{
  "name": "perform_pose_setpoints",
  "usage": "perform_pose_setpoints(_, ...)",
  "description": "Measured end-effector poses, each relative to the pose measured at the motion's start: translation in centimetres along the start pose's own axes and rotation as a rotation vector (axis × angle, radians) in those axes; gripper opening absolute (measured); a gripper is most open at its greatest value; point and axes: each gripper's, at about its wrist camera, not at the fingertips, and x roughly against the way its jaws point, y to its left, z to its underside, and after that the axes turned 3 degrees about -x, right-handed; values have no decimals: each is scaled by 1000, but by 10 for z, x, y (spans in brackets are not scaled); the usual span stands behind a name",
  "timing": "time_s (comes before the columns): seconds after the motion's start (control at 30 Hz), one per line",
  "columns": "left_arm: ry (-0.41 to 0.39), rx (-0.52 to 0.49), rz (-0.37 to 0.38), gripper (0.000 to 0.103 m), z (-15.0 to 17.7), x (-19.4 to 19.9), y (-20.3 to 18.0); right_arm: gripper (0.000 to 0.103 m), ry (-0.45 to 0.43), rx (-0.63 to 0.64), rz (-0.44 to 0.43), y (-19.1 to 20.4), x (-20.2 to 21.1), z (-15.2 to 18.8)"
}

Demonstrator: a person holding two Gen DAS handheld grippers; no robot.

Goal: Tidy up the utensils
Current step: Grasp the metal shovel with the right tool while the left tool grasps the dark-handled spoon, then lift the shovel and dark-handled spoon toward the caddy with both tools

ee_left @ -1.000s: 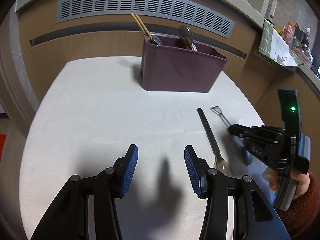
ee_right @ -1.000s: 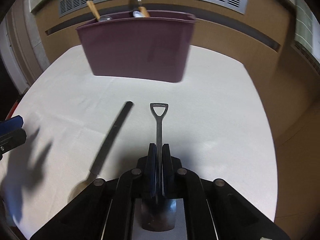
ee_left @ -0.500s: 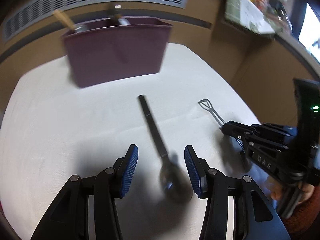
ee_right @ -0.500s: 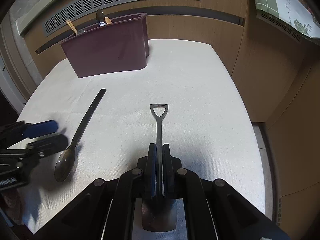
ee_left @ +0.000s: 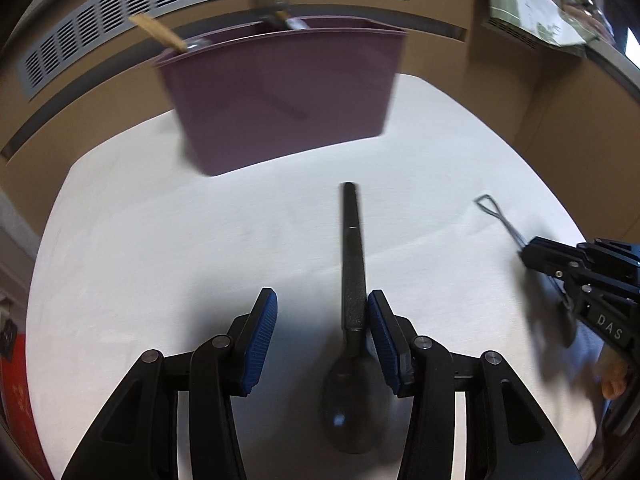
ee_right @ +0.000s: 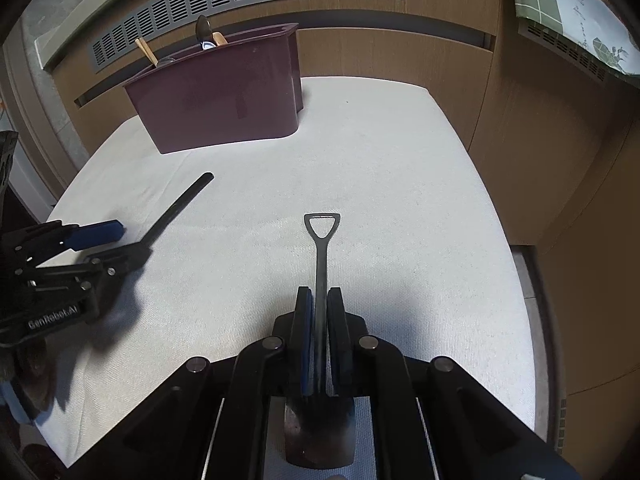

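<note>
Black spoon lies between the left gripper's spread fingers; the right gripper is clamped on a shovel-shaped spoon.

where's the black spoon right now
In the left wrist view the black spoon lies on the white tablecloth between the open left gripper fingers, its handle pointing toward the maroon bin.
</note>
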Motion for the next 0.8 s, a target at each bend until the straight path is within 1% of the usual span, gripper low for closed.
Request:
perform_pose_setpoints(0.03,1,10,9,47,1,1,5,8,0,8,6,2,-1,-1)
perform_pose_setpoints(0.1,1,25,49,46,2,3,12,8,1,21,17,4,-4,-5)
perform_pose_setpoints(0.2,-1,23,106,43,1,4,14,8,0,39,33,8,-9,-11)
perform_pose_setpoints(0.3,0,11,114,42,0,2,10,8,0,57,47,11,-14,-16)
perform_pose_setpoints(0.37,0,7,114,42,-1,0,9,5,1,68,56,13,-15,-18)
perform_pose_setpoints(0.53,4,2,108,40,-4,-1,6,5,-26,26,9,7,-5,-20)
perform_pose_setpoints(0.63,5,-8,120,35,-8,-4,6,5,-51,-13,-21,0,6,-22)
perform_pose_setpoints(0.7,7,-15,136,28,-12,-6,7,5,-70,-33,-40,-3,13,-22)
perform_pose_setpoints(0.8,20,-41,158,24,-21,-13,5,5,-82,-50,-61,-4,18,-23)
